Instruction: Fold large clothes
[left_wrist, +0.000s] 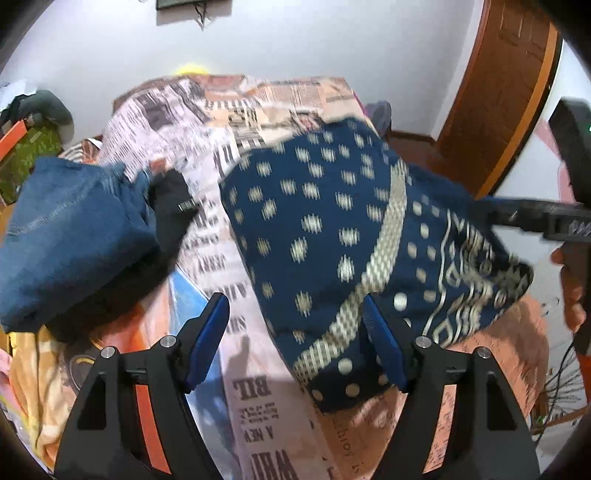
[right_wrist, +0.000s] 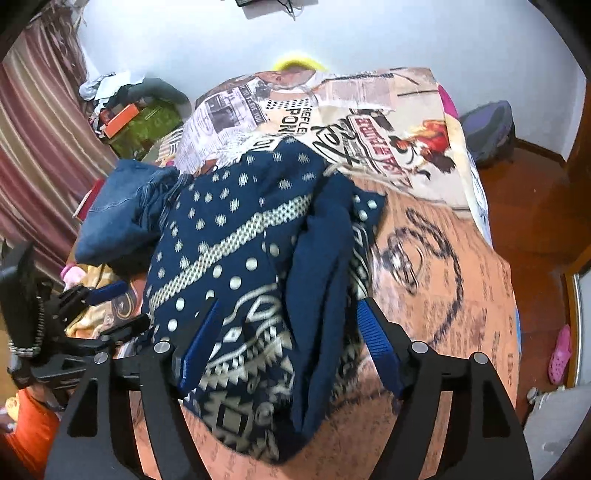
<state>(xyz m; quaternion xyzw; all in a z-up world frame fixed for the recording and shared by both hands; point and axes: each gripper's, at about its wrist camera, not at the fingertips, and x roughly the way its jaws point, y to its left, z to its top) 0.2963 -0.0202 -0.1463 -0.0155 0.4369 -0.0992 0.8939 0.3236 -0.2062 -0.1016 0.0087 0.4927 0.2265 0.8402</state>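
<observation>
A navy patterned cloth (right_wrist: 240, 236) lies bunched in a heap on the bed (right_wrist: 461, 266), beside a folded pair of jeans (left_wrist: 70, 236). The left gripper (left_wrist: 295, 339) stands spread, its right pad at the cloth's near edge without pinching it. The right gripper (right_wrist: 288, 343) is spread too, with the cloth lying loose between its fingers.

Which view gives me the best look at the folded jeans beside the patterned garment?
The left wrist view: the folded jeans lie large and mostly unobstructed at left on the bed. In the right wrist view the jeans look smaller and farther away, partly covered by the patterned garment.
</observation>
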